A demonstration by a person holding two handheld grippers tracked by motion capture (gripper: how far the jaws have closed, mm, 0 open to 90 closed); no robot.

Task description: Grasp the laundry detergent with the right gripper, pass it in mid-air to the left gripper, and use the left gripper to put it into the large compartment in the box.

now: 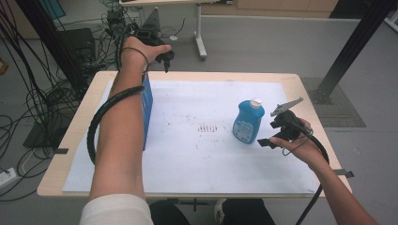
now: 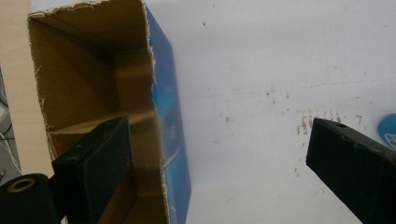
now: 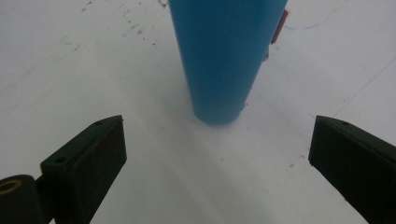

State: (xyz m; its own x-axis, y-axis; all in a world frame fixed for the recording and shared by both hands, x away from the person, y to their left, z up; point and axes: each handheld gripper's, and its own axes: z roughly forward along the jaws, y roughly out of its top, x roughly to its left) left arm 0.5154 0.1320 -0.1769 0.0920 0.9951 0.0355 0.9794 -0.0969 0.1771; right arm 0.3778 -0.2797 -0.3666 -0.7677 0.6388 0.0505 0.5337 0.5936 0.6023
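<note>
Left gripper: held high past the table's far edge in the high view, jaws spread wide with nothing between them. Its own view looks down on the box's open top, one jaw over the opening, the other over bare sheet.
Right gripper: jaws wide apart and empty, just right of the bottle, low over the sheet. In the right gripper view the bottle stands ahead, midway between the jaws and beyond their tips, not touched.
Blue bottle: upright with a white cap, on the right half of the white sheet, well in from every edge.
Blue cardboard box: stands on the left part of the sheet, partly hidden by the left forearm; its torn top rim is open and shows a brown inside.
White sheet: covers most of the table, leaving a bare wooden margin all round.
Open room: a wide bare stretch of sheet, lightly speckled brown, lies between box and bottle; the near strip is bare too.
</note>
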